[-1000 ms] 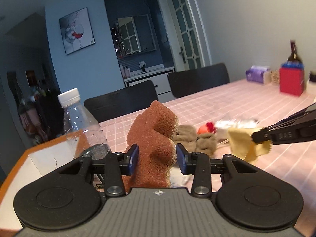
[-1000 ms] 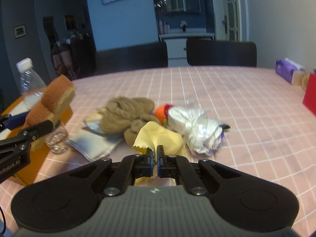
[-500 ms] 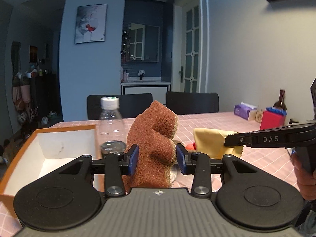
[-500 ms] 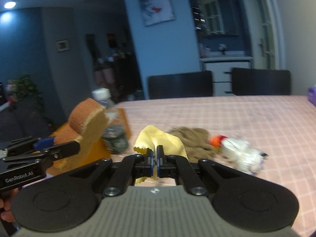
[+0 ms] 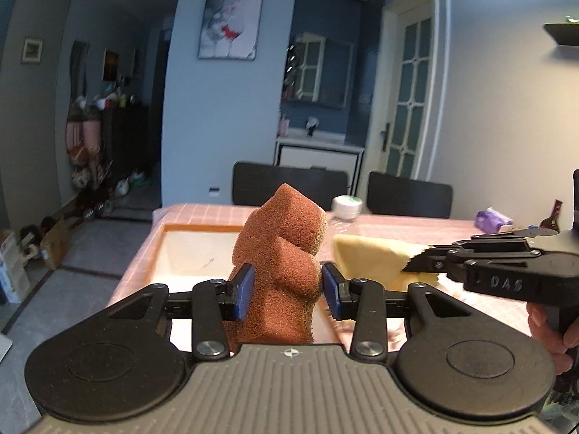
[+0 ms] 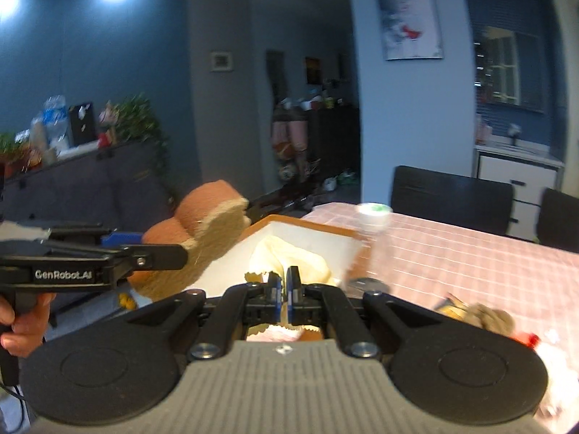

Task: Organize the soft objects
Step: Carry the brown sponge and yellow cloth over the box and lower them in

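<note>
My left gripper is shut on a brown sponge that stands upright between its blue pads, held in the air in front of an orange-rimmed white box. My right gripper is shut on a yellow cloth, which hangs over the near part of the same box. In the left wrist view the right gripper comes in from the right with the yellow cloth. In the right wrist view the left gripper and the sponge sit at the left.
A clear plastic bottle with a white cap stands right beside the box on the pink checked tablecloth. A brown cloth and a red-and-white bundle lie at the right. Black chairs line the far side. A hand grips each handle.
Both grippers have risen and swung left, away from the pile and towards the box. The sponge and the yellow cloth went with them; the box now fills the view ahead.
</note>
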Demonstrator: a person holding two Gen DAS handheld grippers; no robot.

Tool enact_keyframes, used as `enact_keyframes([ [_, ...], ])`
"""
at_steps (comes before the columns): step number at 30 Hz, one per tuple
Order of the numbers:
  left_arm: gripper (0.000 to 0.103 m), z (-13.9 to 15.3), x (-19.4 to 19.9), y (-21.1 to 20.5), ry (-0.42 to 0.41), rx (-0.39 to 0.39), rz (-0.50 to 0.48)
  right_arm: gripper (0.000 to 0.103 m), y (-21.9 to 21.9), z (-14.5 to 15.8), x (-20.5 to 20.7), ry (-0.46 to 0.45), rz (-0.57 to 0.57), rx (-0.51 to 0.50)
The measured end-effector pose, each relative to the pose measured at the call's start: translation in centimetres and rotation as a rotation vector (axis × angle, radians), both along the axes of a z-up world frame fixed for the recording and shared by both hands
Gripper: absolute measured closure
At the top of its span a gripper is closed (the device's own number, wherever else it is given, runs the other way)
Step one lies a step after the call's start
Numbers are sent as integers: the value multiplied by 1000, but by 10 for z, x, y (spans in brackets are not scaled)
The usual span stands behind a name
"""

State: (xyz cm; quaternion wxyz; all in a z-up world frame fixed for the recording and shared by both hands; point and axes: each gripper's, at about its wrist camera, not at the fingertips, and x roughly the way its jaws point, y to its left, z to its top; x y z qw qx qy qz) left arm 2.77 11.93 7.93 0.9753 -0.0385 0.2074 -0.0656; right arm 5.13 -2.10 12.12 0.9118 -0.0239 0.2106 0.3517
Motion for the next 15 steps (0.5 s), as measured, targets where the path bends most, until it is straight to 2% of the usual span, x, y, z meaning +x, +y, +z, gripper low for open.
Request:
enact_keyframes([
  [2,57,-2,11,11,40,5,-5,103,23,-4,9,-9,19,-53],
  [7,57,-22,52,45,172,-65,-1,103,77,-23,33,-11,32,-209],
  [12,57,-50,89,67,265,-56,38,103,115,-46,55,-17,10,-343],
  [15,57,-61,103,71,300,-12,53,103,123,-58,70,2,5,-392],
])
